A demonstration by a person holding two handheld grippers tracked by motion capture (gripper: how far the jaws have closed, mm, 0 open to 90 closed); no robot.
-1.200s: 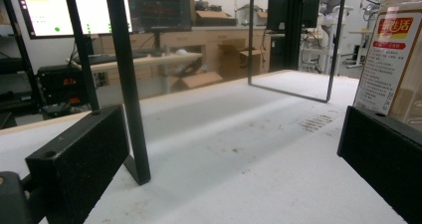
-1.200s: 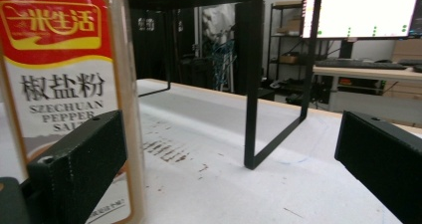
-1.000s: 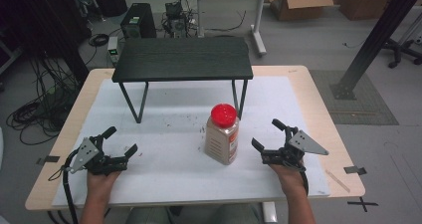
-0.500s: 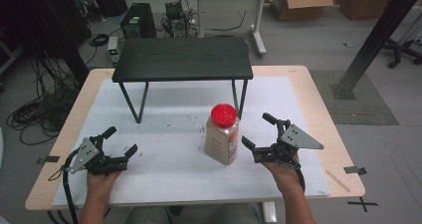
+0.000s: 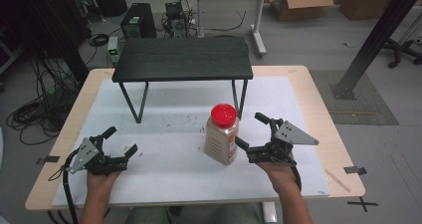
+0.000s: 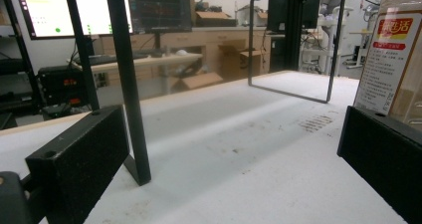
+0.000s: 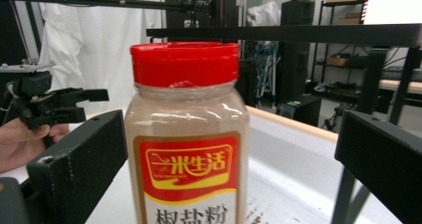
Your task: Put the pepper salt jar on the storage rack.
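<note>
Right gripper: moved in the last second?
Yes. In the high view the right gripper has closed in leftward on the red-lidded jar, which stands where it did by the black shelf leg.

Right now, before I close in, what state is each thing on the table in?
Seasoning jar: upright on the white mat, red lid on, not gripped.
Right gripper: open, jaws either side of the jar, apart from it.
Left gripper: open, holding nothing, away from the jar.
Black shelf: standing on its legs, nothing on top.
</note>
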